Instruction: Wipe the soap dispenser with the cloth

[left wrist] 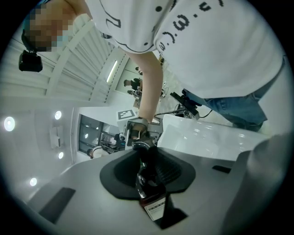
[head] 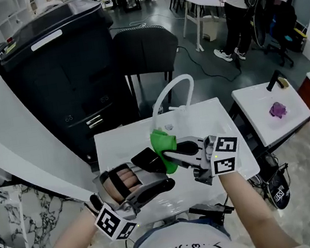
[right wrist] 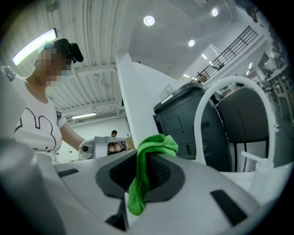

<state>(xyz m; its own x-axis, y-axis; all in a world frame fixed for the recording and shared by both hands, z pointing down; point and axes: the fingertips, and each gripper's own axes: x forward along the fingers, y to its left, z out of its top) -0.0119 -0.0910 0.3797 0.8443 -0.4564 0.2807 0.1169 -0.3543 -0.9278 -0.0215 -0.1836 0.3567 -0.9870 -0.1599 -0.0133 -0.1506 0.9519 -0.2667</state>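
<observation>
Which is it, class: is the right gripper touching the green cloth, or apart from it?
Touching. The right gripper has the green cloth pinched between its jaws, as the right gripper view plainly shows, with one end hanging below them.

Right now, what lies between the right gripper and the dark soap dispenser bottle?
Only the bunched green cloth, which the right gripper pinches; head view shows it.

The room is bright and evenly lit from above by round ceiling lamps and a strip light, so shadows stay faint. The white table throws back soft glare. Both gripper views bulge and go black at the corners. The green cloth looks sharp, the far background hazy.
</observation>
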